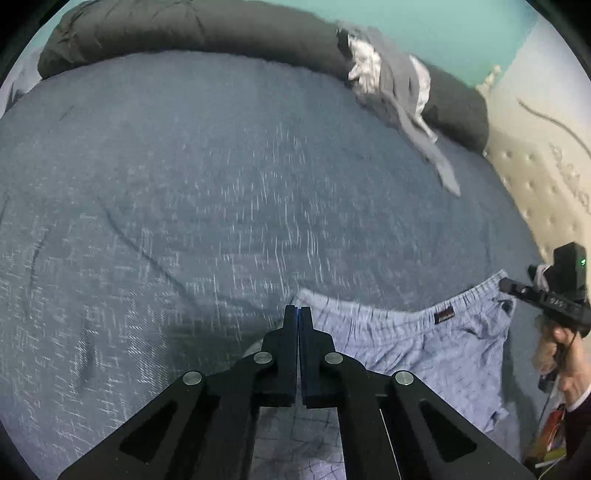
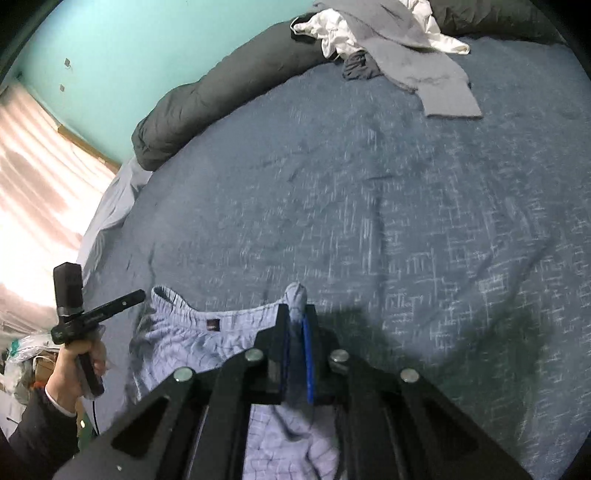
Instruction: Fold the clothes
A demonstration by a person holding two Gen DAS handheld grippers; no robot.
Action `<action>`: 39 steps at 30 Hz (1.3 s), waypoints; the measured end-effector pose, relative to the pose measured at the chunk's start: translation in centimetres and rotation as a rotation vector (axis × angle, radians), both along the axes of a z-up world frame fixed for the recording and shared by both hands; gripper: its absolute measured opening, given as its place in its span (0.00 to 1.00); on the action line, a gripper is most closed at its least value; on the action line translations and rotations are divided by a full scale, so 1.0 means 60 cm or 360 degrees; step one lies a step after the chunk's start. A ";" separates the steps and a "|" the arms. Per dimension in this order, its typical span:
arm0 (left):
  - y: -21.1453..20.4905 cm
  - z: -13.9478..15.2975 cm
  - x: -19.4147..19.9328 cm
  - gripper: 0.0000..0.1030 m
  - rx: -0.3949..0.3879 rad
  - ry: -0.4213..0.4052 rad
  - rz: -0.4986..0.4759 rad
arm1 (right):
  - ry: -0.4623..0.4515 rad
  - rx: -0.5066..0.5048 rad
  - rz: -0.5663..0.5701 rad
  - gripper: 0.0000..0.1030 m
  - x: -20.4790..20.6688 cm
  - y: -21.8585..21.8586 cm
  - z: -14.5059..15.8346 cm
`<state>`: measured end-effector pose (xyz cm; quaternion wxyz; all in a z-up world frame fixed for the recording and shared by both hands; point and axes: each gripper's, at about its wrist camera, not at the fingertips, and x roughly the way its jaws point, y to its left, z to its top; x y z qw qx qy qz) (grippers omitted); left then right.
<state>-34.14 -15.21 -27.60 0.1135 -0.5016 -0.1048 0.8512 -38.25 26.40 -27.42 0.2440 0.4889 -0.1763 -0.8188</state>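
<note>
Light blue checked boxer shorts [image 1: 424,354] [image 2: 177,343] hang by the waistband just above a blue bedspread [image 1: 184,184] [image 2: 406,221]. A dark label [image 1: 444,316] sits mid-waistband, which sags between two raised corners. My left gripper [image 1: 297,312] is shut, fingers pressed together at one waistband corner, with the cloth running under it. My right gripper [image 2: 295,310] is shut on the other corner, and a tuft of fabric sticks out past its fingertips. Each gripper shows in the other's view, held by a hand: the left gripper [image 2: 138,294] and the right gripper [image 1: 503,284].
A heap of grey and white clothes [image 1: 391,85] [image 2: 406,40] lies at the bed's far side on a rolled dark grey duvet [image 1: 184,33] [image 2: 207,107]. A beige tufted headboard [image 1: 546,192] borders one side, and a bright curtain [image 2: 33,177] and clutter stand off the other.
</note>
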 end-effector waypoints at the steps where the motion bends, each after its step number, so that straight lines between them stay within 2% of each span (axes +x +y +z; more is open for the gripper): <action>1: 0.008 -0.005 0.001 0.14 -0.0033 -0.0021 -0.0020 | -0.0007 0.0011 -0.0005 0.06 0.002 0.003 -0.006; 2: 0.015 -0.009 0.003 0.21 -0.0076 -0.0029 -0.0022 | -0.0013 0.0020 -0.0010 0.06 0.003 0.006 -0.011; 3: 0.019 -0.012 0.004 0.36 -0.0104 -0.0025 -0.0022 | -0.0020 0.0021 -0.0014 0.06 0.003 0.007 -0.015; 4: 0.020 -0.013 0.003 0.43 -0.0093 -0.0020 -0.0021 | -0.0025 0.0020 -0.0016 0.06 0.004 0.008 -0.018; 6: 0.021 -0.014 0.000 0.44 -0.0059 -0.0012 -0.0018 | -0.0033 0.0018 -0.0021 0.06 0.006 0.010 -0.024; 10: 0.046 -0.017 -0.011 0.44 -0.0191 0.0020 -0.0068 | -0.0034 0.0019 -0.0015 0.06 0.009 0.015 -0.030; 12: 0.058 -0.023 -0.018 0.40 -0.0237 0.0030 -0.0118 | -0.0034 0.0029 -0.0011 0.06 0.013 0.010 -0.029; 13: 0.065 -0.026 -0.020 0.21 -0.0267 0.0039 -0.0146 | -0.0032 0.0030 -0.0012 0.06 0.012 0.010 -0.028; 14: 0.064 -0.024 -0.022 0.14 -0.0272 0.0050 -0.0147 | -0.0028 0.0028 -0.0012 0.06 0.012 0.009 -0.028; 16: 0.062 -0.020 -0.024 0.08 -0.0273 0.0073 -0.0143 | -0.0011 0.0015 -0.0006 0.06 0.010 0.002 -0.027; 22: 0.023 0.037 -0.040 0.07 -0.0202 0.0197 -0.0017 | 0.0070 -0.0026 0.0031 0.06 0.006 -0.017 -0.014; 25: 0.010 0.047 -0.063 0.07 -0.0200 0.0178 0.0028 | 0.0086 -0.0036 0.0035 0.06 -0.010 -0.030 -0.009; 31: -0.007 0.034 -0.104 0.07 -0.0199 0.0116 0.0084 | 0.0093 0.0055 0.0040 0.06 -0.053 -0.048 -0.013; 36: -0.015 0.009 -0.111 0.07 -0.0202 0.0059 0.0092 | 0.0099 0.0130 0.0044 0.06 -0.088 -0.062 -0.016; 39: -0.014 -0.016 -0.116 0.08 -0.0203 0.0008 0.0106 | 0.0100 0.0113 0.0007 0.07 -0.074 -0.048 -0.015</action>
